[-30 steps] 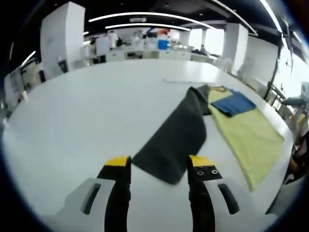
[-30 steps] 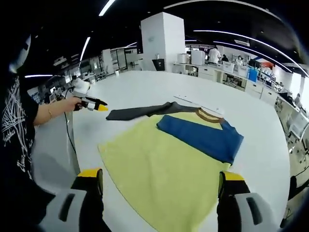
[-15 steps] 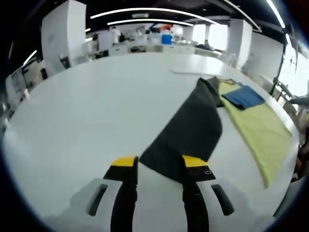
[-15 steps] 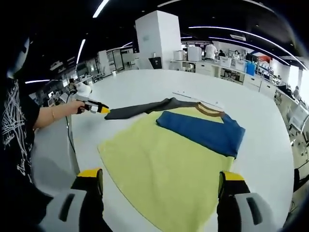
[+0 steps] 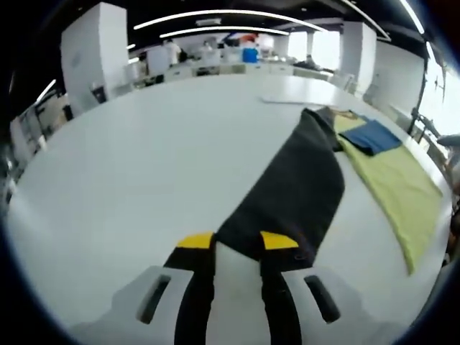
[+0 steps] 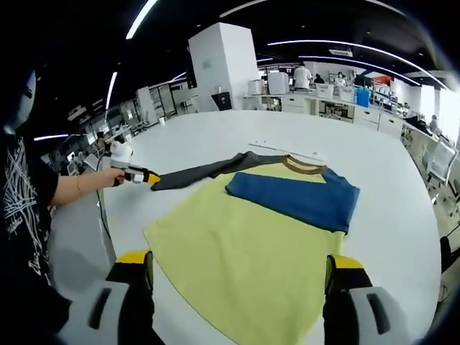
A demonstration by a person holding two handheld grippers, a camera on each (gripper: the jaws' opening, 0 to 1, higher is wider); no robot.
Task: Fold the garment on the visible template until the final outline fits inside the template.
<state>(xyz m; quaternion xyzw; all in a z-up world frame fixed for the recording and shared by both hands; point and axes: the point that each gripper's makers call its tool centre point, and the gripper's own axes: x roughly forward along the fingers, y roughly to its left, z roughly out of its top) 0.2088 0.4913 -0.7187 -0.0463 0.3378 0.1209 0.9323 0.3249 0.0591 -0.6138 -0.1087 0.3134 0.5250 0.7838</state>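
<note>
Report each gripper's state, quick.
Left gripper: jaws nearly shut, closing on the dark grey sleeve end.
Right gripper: open, holding nothing, above the yellow shirt.

Open-plan lab (benches (image 6: pixel 338 108); strip lights (image 5: pixel 215 14))

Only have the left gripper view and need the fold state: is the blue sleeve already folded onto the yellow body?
Observer: Yes. In the right gripper view the blue short sleeve lies folded across the upper part of the yellow shirt body.
Operator: Right gripper?
Observer: The right gripper is open, jaws wide over the yellow hem, holding nothing.
Operator: And the dark sleeve?
Observer: The dark grey long sleeve stretches flat toward the left gripper at its cuff.
</note>
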